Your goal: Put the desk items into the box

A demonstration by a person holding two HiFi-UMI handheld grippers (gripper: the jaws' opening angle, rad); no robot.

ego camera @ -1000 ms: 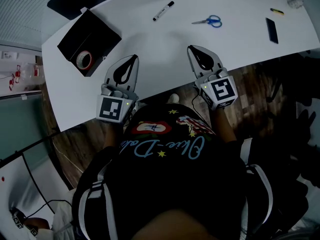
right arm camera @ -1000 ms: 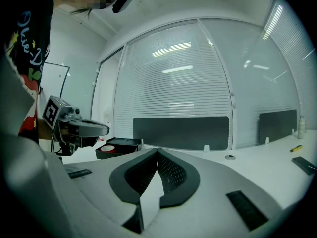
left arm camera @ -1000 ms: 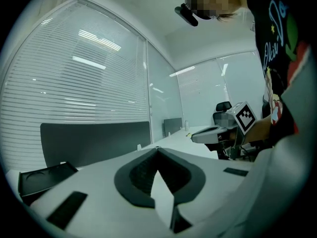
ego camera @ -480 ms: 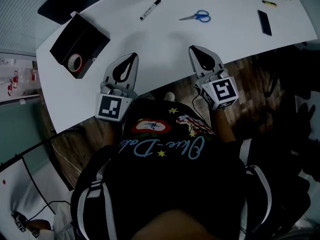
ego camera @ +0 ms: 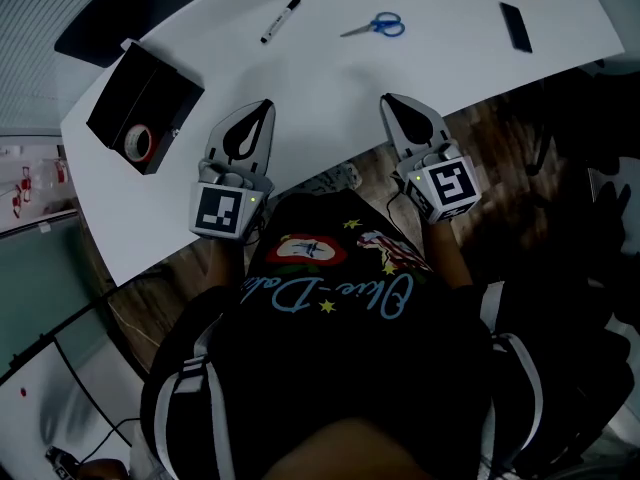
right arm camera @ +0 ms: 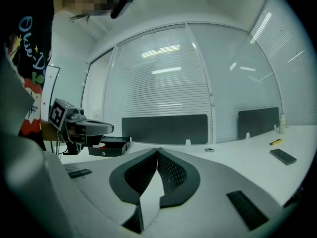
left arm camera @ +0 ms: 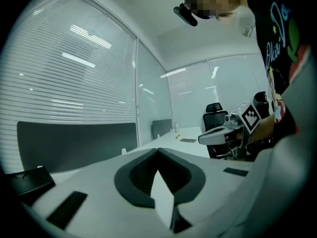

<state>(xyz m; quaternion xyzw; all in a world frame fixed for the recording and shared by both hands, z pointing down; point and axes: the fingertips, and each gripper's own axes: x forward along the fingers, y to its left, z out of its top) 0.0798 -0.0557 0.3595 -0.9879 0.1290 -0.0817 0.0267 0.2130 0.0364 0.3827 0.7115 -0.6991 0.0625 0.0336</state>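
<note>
We find the black box (ego camera: 113,96) at the upper left of the frame on the white bench (ego camera: 330,88), a tape roll (ego camera: 137,141) inside it. The marker (ego camera: 280,20), scissors (ego camera: 375,26) and phone (ego camera: 516,26) lie along the top, well apart from it. The left gripper (ego camera: 258,113) and right gripper (ego camera: 392,105) hover at the near edge, jaws pressed together, empty.

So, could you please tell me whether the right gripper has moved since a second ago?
Yes. The right gripper has shifted rightward along the desk: the scissors, earlier up and right of its tip, now lie up and slightly left.
</note>
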